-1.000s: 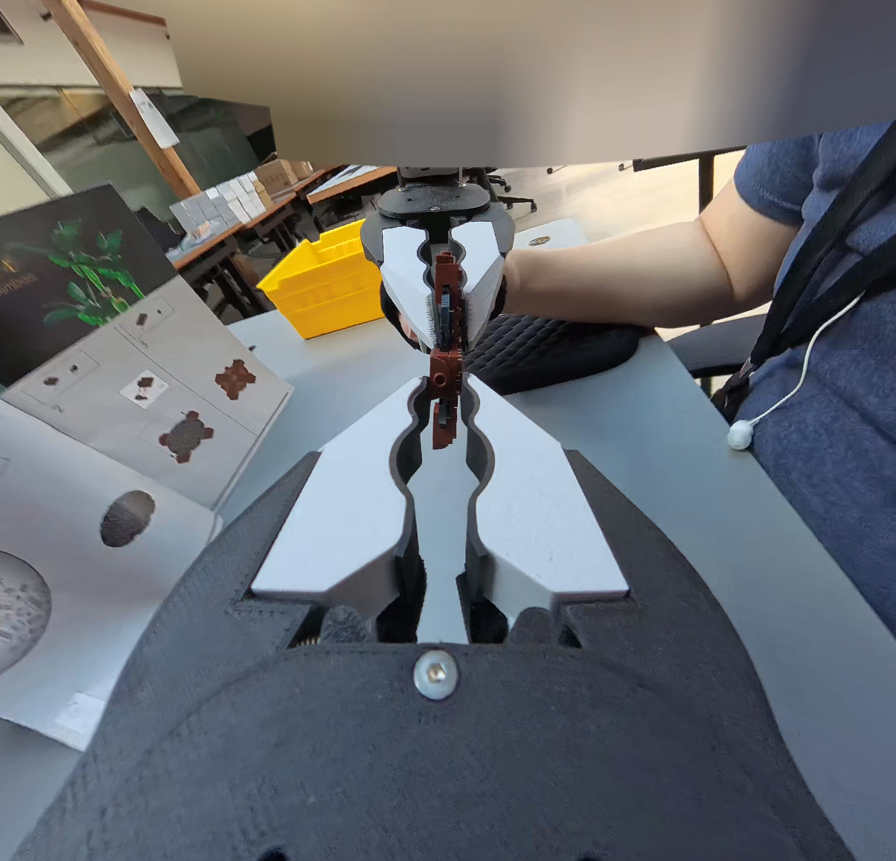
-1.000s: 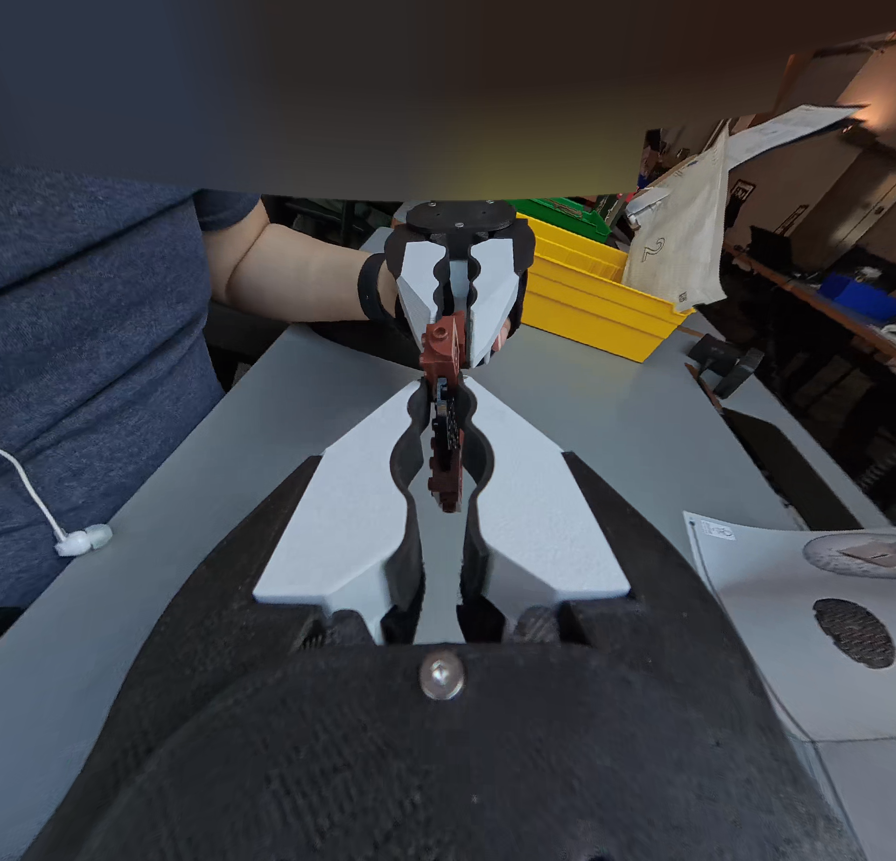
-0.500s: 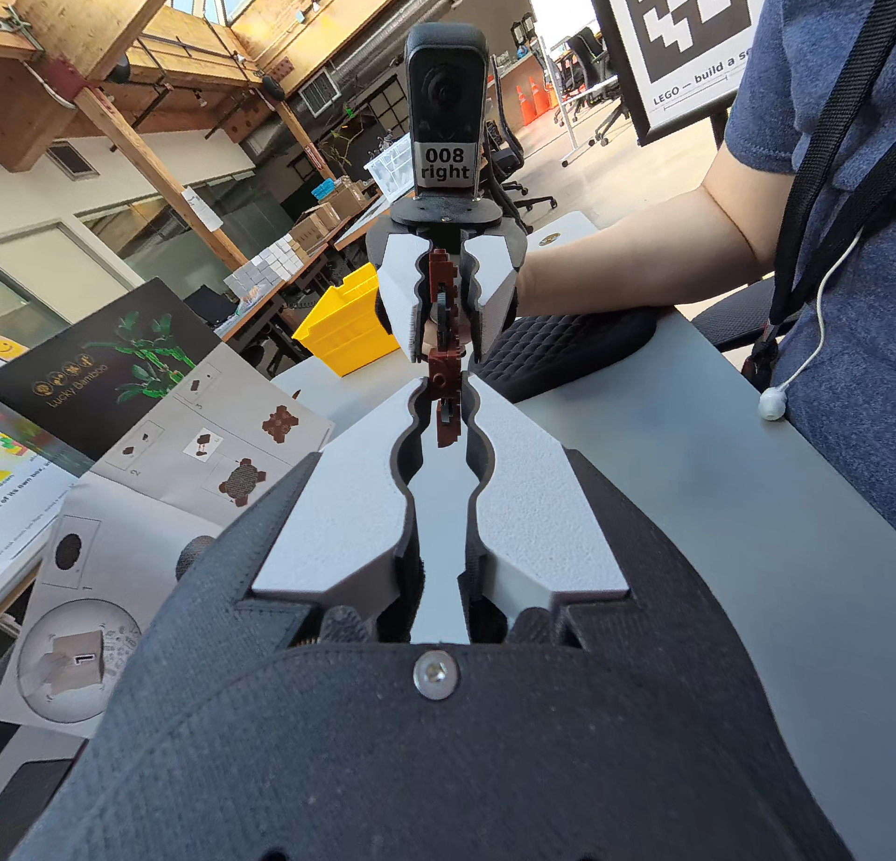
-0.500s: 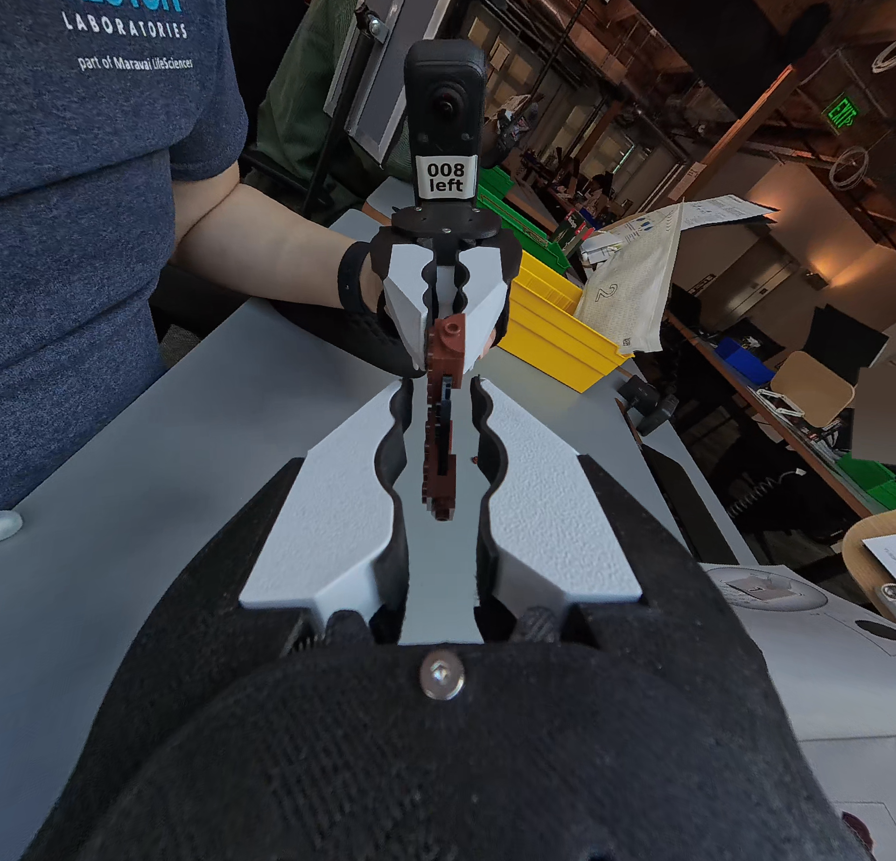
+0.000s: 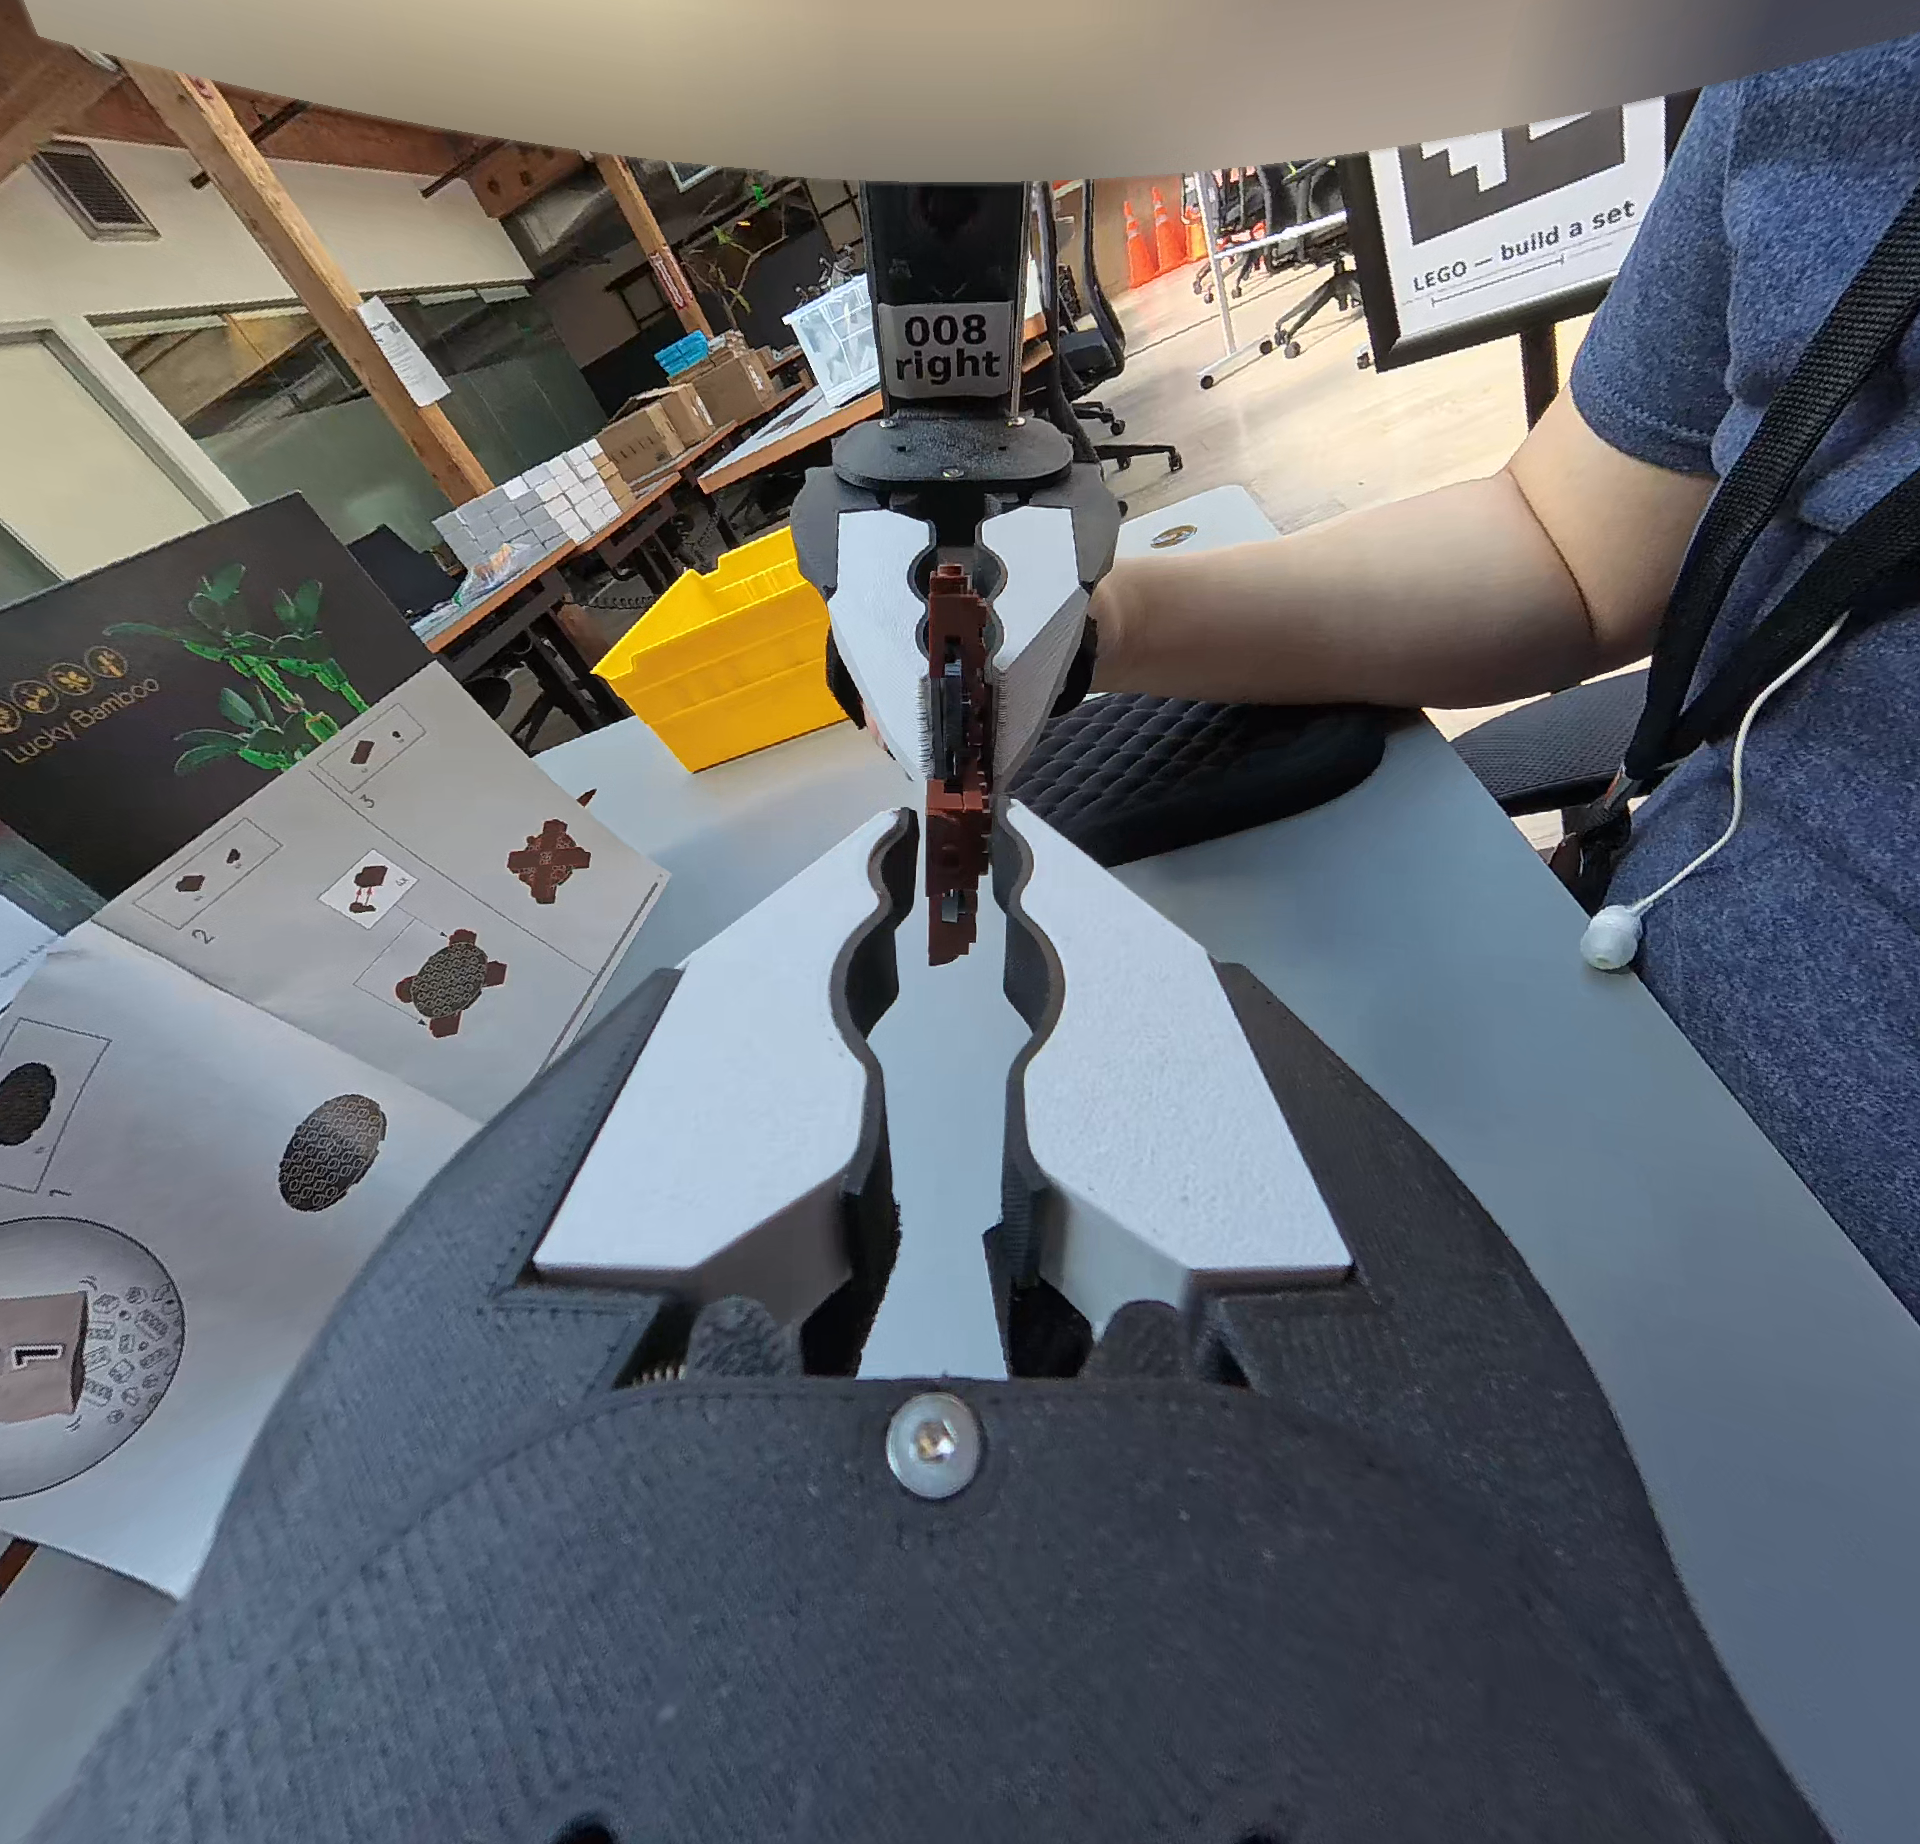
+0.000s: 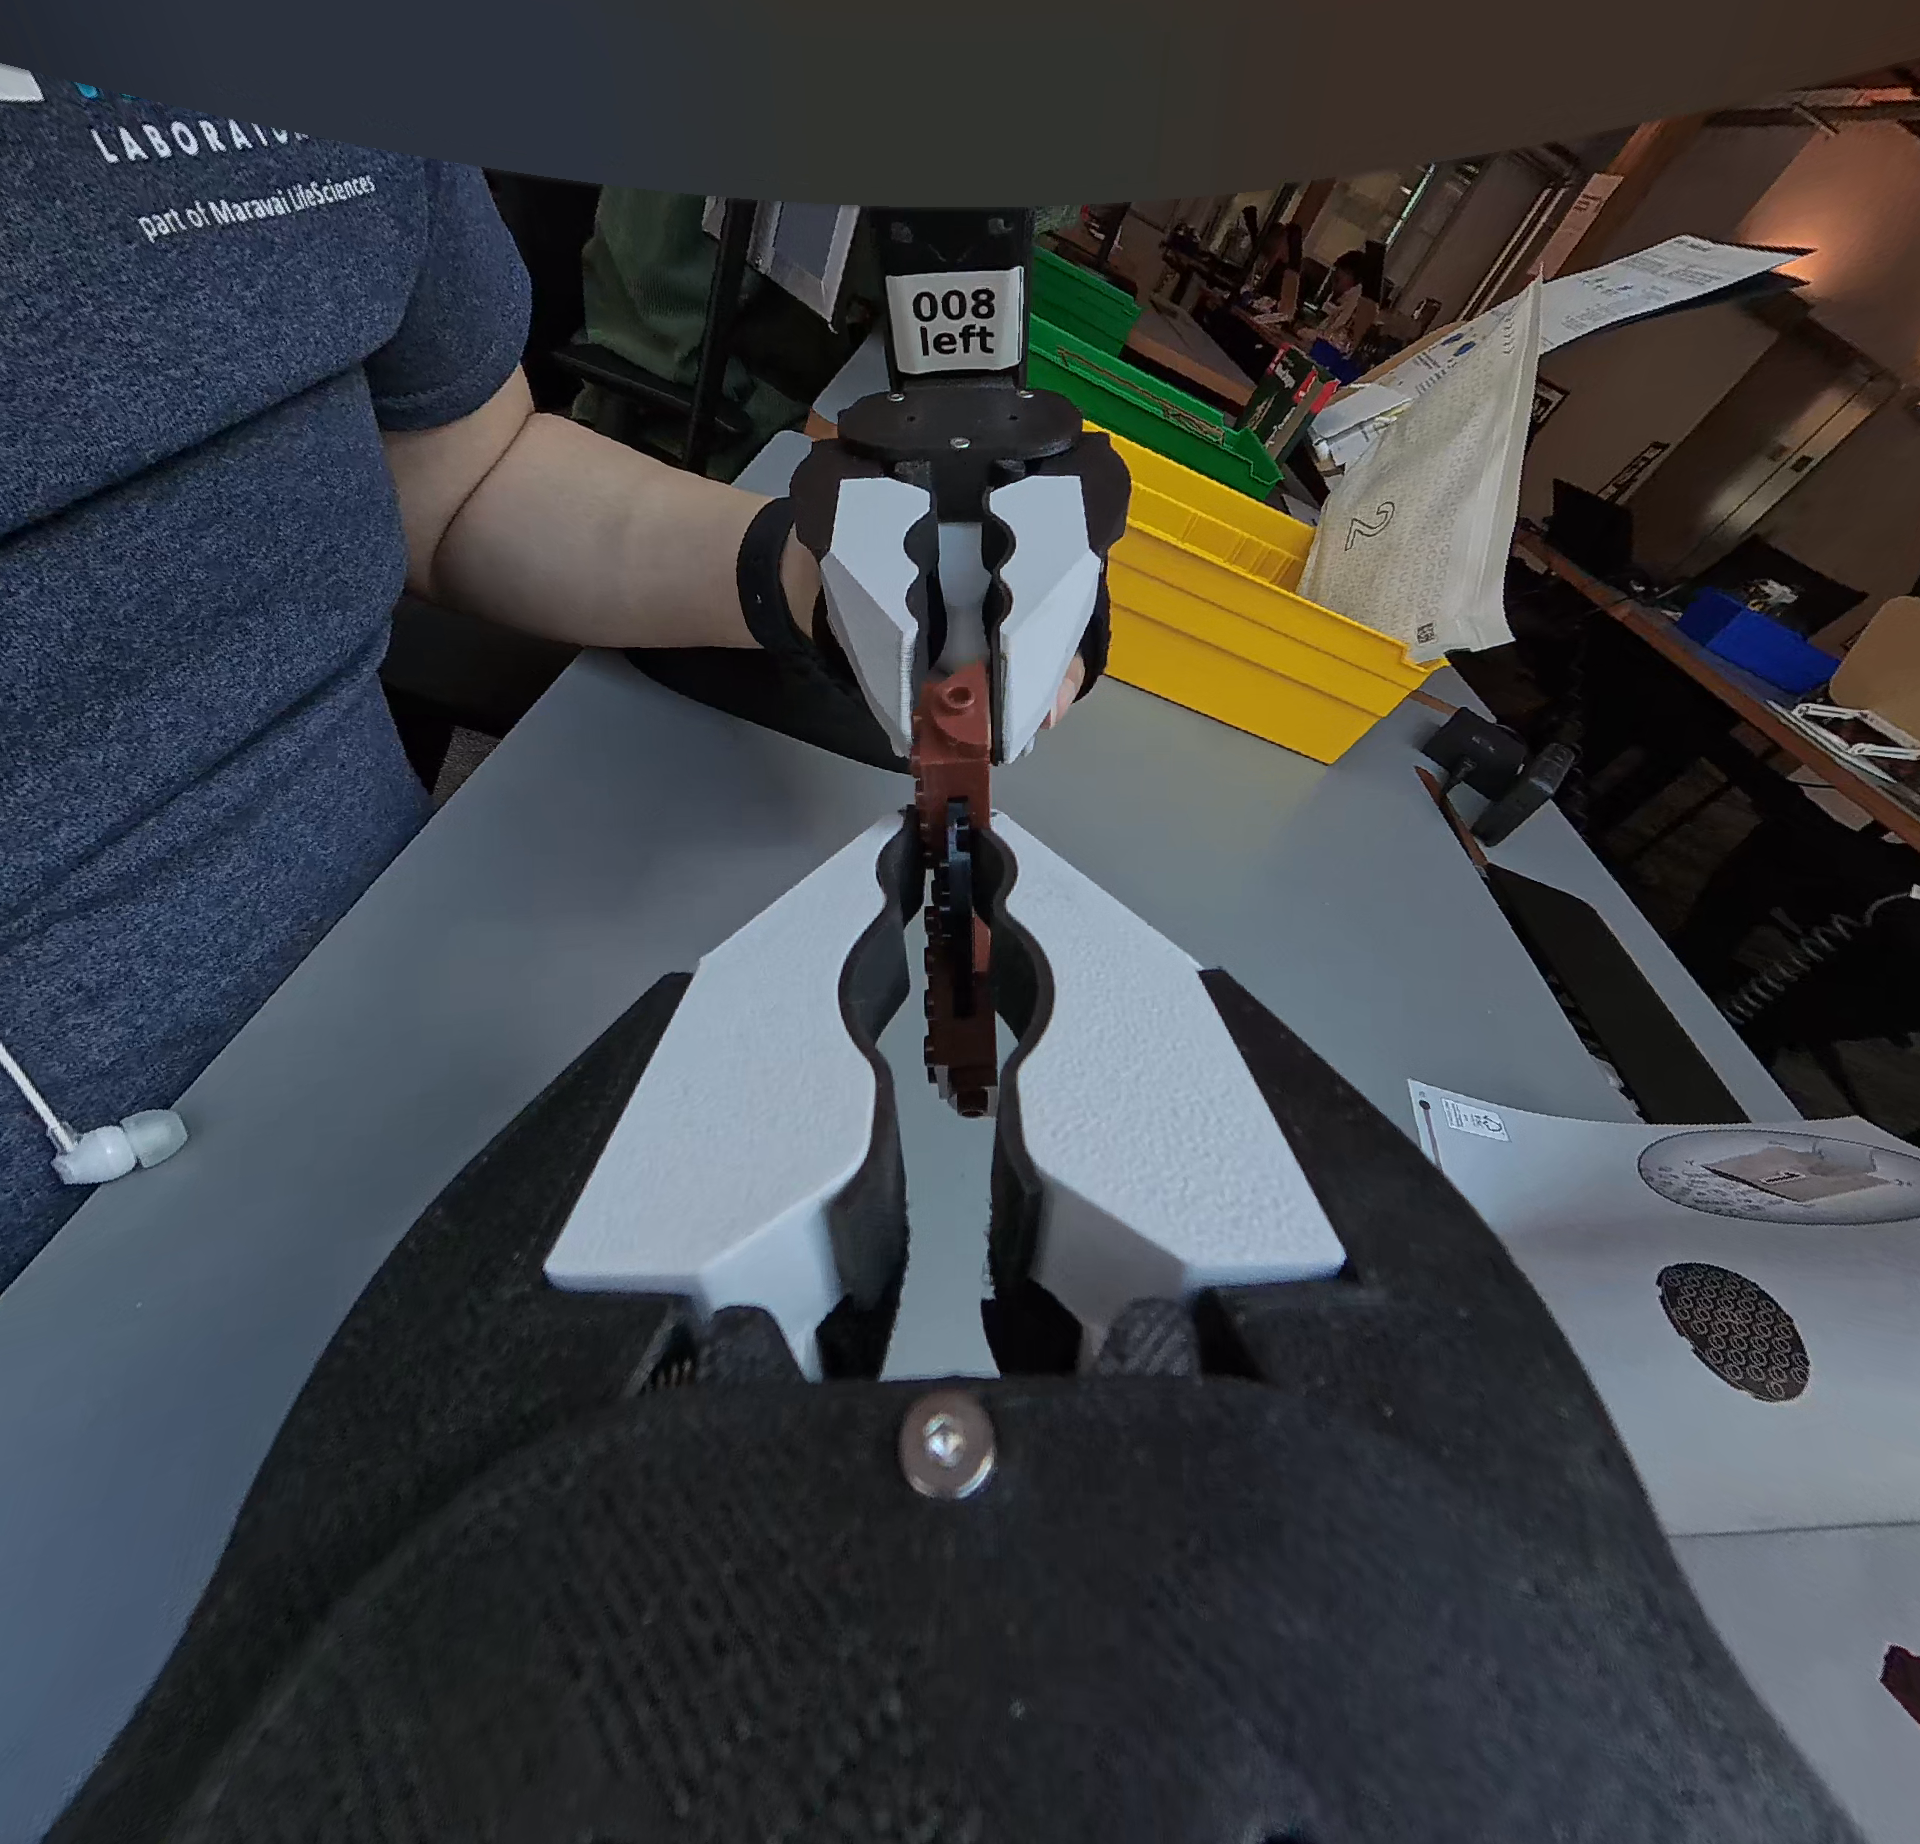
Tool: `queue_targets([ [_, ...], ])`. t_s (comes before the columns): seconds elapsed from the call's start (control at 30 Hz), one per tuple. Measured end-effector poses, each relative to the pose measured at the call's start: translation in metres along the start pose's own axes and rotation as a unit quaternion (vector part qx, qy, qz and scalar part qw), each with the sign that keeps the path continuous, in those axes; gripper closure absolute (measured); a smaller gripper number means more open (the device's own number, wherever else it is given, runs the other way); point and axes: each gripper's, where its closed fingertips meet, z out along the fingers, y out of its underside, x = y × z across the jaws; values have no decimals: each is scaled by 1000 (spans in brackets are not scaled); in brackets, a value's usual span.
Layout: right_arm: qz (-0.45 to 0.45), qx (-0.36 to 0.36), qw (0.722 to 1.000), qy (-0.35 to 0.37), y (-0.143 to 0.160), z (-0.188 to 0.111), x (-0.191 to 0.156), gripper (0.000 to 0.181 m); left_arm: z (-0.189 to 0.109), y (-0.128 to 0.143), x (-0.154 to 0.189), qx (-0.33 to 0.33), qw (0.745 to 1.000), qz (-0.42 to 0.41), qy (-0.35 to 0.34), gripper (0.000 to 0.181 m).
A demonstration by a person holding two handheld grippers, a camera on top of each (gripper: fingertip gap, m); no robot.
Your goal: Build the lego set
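Note:
My left gripper (image 5: 951,830) is shut on a small brown brick (image 5: 956,885) and holds it above the grey table (image 5: 1455,1015). My right gripper (image 6: 951,830) faces it tip to tip and is shut on a flat brown and black lego assembly (image 6: 958,973), held edge-on. The brick touches the assembly's near edge. In the left wrist view the right gripper (image 5: 956,755) shows with the assembly (image 5: 951,651) between its fingers. In the right wrist view the left gripper (image 6: 956,745) grips the brown brick (image 6: 951,729).
Instruction sheets (image 5: 343,921) and a dark box with a plant picture (image 5: 156,672) lie to the left. A yellow bin (image 5: 727,662) stands behind; it also shows in the right wrist view (image 6: 1247,610) beside a paper bag (image 6: 1423,537). A black pad (image 5: 1195,766) lies under the person's forearm. Left and right tips are no more than a few centimetres apart.
Both grippers stay tip to tip with the pieces between them. The right gripper's jaws stood a little wider half a second ago and are now closed tighter on the assembly. Both views tilted slightly.

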Motion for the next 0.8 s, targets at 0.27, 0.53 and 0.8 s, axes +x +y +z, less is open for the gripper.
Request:
queue_targets([
  [0.27,21,3,1000,-5,0,0,1,175,0,-1,-1,-9,1000,-6,2,172],
  [0.53,27,4,1000,-15,1,1,-1,174,0,1,1,-21,1000,-11,12,172],
  [0.8,16,9,1000,-6,0,0,1,174,0,-1,0,-6,1000,3,-2,167],
])
